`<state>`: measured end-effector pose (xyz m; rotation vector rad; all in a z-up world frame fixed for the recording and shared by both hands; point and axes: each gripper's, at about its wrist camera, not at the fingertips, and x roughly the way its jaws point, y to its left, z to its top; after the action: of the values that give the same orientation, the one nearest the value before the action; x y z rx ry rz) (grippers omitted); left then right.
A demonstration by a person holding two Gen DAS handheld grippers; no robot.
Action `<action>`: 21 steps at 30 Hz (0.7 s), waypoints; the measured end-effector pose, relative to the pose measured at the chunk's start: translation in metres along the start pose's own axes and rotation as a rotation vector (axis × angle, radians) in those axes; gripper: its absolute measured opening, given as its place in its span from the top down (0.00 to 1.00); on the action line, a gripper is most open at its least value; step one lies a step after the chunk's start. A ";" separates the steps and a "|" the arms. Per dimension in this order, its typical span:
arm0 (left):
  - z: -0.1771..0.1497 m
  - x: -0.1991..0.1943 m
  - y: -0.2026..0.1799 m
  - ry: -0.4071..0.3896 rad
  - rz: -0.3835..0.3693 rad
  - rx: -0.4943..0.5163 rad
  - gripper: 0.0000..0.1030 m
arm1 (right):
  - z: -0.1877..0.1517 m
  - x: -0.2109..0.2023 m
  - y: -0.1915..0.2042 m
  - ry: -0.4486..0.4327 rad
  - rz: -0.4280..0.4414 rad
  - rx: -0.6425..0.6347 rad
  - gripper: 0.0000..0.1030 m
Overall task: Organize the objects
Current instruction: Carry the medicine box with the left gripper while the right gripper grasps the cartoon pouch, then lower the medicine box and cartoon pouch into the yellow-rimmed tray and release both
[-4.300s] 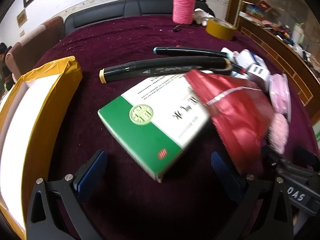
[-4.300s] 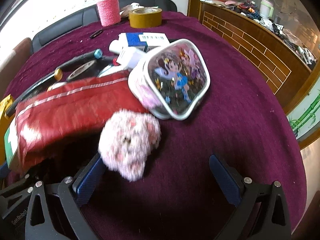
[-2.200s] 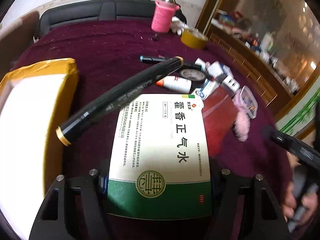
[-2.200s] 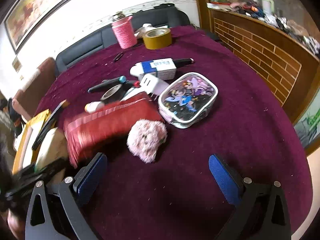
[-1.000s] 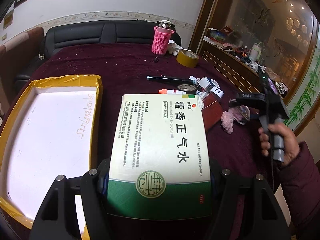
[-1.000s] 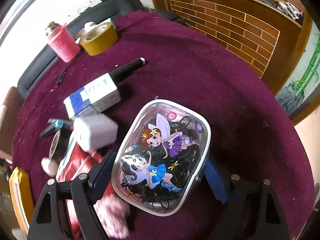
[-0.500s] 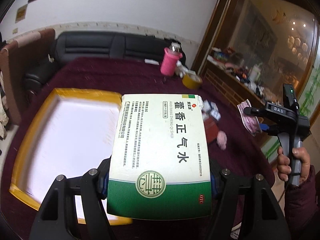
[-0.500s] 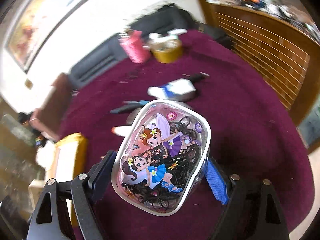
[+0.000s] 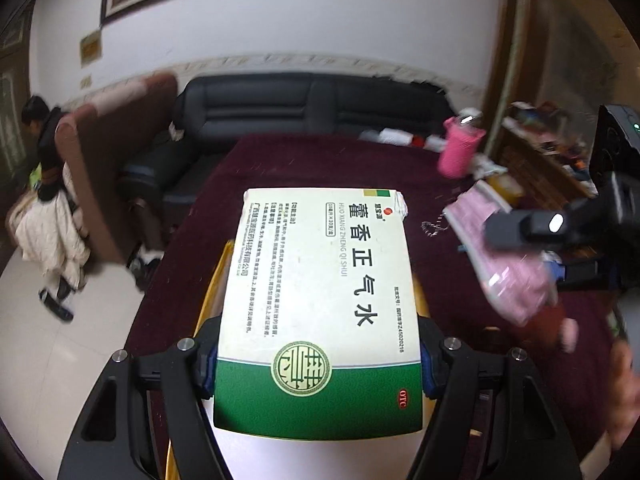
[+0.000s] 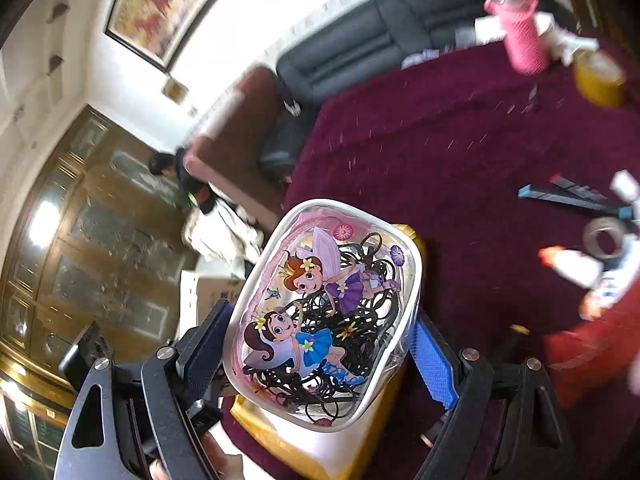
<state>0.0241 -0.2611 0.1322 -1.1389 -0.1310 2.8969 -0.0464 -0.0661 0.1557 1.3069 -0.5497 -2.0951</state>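
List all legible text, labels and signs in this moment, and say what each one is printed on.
"藿香正气水": medicine box held in the left tongs.
"HUO XIANG ZHENG QI SHUI": same box.
"OTC": red oval on its green band.
Fine print on the box: too small to read.
Cartoon pouch in the right tongs: pictures only, no words.

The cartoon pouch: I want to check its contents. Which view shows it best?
The right wrist view: the pouch faces the camera in the right gripper, black hair ties visible through it. The left wrist view shows it only edge-on and blurred.
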 end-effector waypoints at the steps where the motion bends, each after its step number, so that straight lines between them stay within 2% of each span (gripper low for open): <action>1: -0.002 0.012 0.012 0.027 -0.007 -0.028 0.32 | 0.002 0.017 0.000 0.013 -0.020 0.000 0.14; 5: -0.007 0.057 0.038 0.121 -0.028 -0.110 0.32 | 0.005 0.081 -0.008 0.053 -0.093 0.027 0.14; 8: -0.012 0.078 0.048 0.155 -0.037 -0.145 0.32 | 0.012 0.105 -0.020 0.074 -0.130 0.033 0.14; 10: -0.012 0.086 0.047 0.166 -0.045 -0.151 0.32 | 0.015 0.116 -0.022 0.073 -0.178 0.012 0.14; 21: -0.016 0.105 0.058 0.198 -0.026 -0.192 0.29 | 0.010 0.140 -0.012 0.098 -0.284 -0.090 0.13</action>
<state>-0.0420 -0.3120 0.0444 -1.4334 -0.4233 2.7765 -0.1053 -0.1520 0.0606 1.4973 -0.2348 -2.2372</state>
